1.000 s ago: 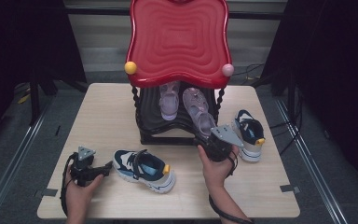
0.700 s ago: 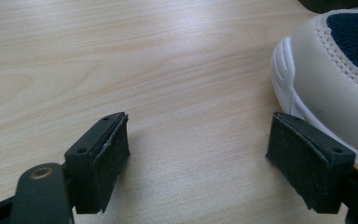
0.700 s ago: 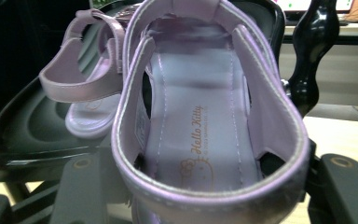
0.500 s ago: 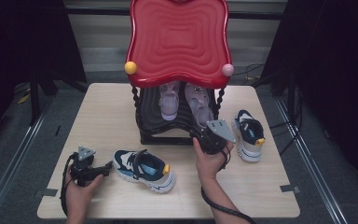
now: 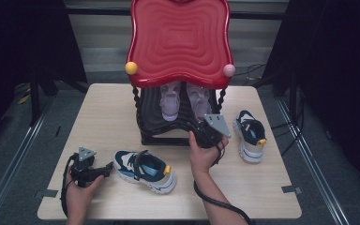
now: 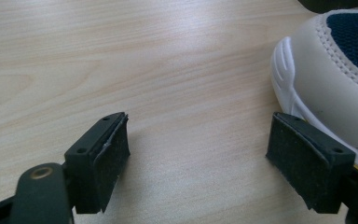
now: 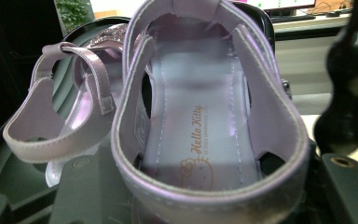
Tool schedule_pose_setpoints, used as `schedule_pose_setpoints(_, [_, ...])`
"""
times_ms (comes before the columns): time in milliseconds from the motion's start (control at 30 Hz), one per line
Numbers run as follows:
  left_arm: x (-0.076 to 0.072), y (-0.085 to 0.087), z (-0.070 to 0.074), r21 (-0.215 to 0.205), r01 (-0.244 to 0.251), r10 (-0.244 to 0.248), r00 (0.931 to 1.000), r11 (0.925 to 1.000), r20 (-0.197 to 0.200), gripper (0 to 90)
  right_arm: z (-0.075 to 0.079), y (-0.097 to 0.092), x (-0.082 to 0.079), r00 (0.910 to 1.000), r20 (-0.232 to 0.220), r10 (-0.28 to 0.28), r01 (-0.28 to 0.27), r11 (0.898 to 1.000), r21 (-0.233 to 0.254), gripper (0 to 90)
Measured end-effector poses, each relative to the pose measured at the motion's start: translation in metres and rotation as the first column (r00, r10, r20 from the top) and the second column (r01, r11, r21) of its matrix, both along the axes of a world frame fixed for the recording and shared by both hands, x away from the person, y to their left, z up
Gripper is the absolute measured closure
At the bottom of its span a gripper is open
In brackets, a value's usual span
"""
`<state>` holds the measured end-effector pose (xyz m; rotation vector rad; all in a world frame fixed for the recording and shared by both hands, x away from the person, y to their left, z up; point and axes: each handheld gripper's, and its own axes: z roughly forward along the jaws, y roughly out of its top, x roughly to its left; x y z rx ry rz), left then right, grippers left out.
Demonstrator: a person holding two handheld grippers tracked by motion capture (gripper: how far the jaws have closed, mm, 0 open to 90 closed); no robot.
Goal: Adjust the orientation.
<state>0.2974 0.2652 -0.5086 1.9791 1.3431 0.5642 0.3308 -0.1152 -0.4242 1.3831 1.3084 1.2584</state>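
A pale wood-grain table (image 5: pixel 108 117) carries a black ribbed shoe rack (image 5: pixel 164 123) with twisted posts, roofed by a glossy red wavy-edged top (image 5: pixel 179 40) that ends in a yellow ball (image 5: pixel 131 68) and a pink ball (image 5: pixel 229 70). Two lilac sandals sit on the rack's shelf, their toes cut off from the high view by the red top. The right gripper (image 5: pixel 209 133) reaches in at the right sandal (image 7: pixel 209 116), a shiny, stitched lilac shoe with cut-out sides and gold script on its insole; its heel lies between the widely spread jaws, but whether the pads touch it is hard to tell. The left sandal (image 7: pixel 65 107) stands just beside it, strap looped. The left gripper (image 5: pixel 90 169) rests low on the table with jaws spread wide and nothing between them, its right pad close to the white rubber toe of a navy mesh sneaker (image 6: pixel 335 70). A matching sneaker (image 5: pixel 250 135) lies right of the rack
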Motion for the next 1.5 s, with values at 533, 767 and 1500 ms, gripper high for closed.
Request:
schedule_pose_setpoints(533, [0.000,0.000,0.000,0.002,0.001,-0.001,1.0000,1.0000,0.000,20.0,-0.003,0.014,0.019,0.9975,-0.027,-0.065,0.065,0.998,0.022,36.3])
schedule_pose_setpoints(767, [0.001,0.000,0.000,0.002,0.001,-0.001,1.0000,1.0000,0.000,20.0,-0.004,0.017,0.026,0.9966,-0.026,-0.077,0.077,0.997,-0.013,36.3])
schedule_pose_setpoints(1500, [0.002,-0.001,0.000,-0.003,0.001,-0.001,1.0000,1.0000,0.004,20.0,0.002,0.027,0.045,0.9942,-0.057,-0.091,0.091,0.996,0.002,36.1])
